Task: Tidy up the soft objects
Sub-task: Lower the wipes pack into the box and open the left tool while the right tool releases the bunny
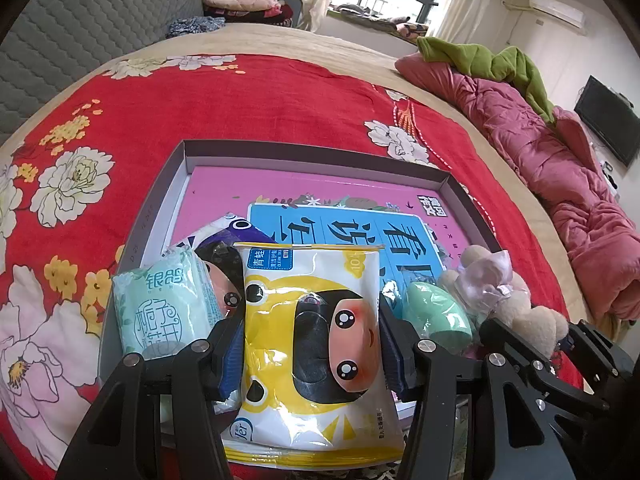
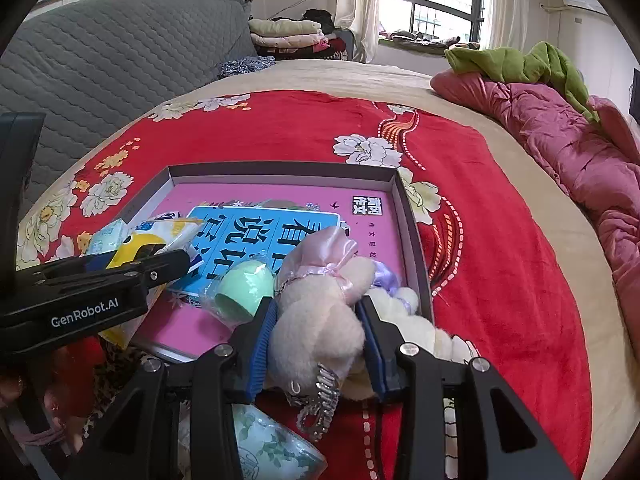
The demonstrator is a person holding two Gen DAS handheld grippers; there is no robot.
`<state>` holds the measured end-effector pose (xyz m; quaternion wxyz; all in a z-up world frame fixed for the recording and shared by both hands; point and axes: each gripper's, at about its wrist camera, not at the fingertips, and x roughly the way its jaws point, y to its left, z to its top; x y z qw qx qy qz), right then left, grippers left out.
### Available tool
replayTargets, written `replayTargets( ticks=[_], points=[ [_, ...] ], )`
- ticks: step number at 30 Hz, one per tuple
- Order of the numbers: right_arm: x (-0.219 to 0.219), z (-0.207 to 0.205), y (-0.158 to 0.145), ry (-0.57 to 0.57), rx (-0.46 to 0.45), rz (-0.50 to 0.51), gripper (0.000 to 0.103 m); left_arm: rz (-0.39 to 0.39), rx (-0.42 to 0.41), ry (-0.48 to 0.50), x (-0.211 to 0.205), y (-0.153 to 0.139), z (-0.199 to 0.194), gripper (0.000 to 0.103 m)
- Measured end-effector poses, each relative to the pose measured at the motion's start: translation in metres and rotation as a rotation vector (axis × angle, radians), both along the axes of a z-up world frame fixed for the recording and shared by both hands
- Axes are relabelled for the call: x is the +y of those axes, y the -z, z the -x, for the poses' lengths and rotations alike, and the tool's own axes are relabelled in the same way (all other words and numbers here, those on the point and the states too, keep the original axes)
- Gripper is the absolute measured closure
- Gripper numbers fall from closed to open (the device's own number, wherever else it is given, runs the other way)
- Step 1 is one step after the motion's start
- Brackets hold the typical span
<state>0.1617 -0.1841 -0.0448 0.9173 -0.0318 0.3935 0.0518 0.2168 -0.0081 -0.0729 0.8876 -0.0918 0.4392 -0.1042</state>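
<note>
Nearest us, our left gripper is clamped on the yellow wipes pack, whose long axis runs away from us over the near-left corner of the grey tray. Our right gripper squeezes the cream plush toy at the near-right corner. Both loads already hang over the tray's near edge, so we judge each hand need only go slightly farther in, then release.
</note>
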Motion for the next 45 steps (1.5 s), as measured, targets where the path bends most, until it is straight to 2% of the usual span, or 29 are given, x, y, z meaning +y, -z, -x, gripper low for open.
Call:
replayTargets(
  ticks=[7,22,30,40,45],
  points=[
    [-0.002,0.002,-0.002,-0.005,0.005,-0.009,0.061,-0.008,0.000,0.002,0.000,0.000,0.000,0.046],
    [-0.009,0.011,-0.014,0.009,-0.009,-0.021,0.053,-0.033,-0.011,0.000,-0.003,-0.001,0.000,0.045],
    [-0.012,0.013,-0.016,0.017,-0.007,-0.019,0.050,-0.017,-0.046,0.012,-0.006,-0.006,0.002,0.030],
    [-0.015,0.016,-0.019,0.028,-0.013,-0.011,0.047,0.001,-0.036,0.020,-0.005,-0.011,0.003,0.029],
    [-0.018,0.015,-0.011,0.038,-0.007,-0.006,0.039,0.010,-0.065,0.011,0.002,-0.027,0.008,0.029]
  ],
)
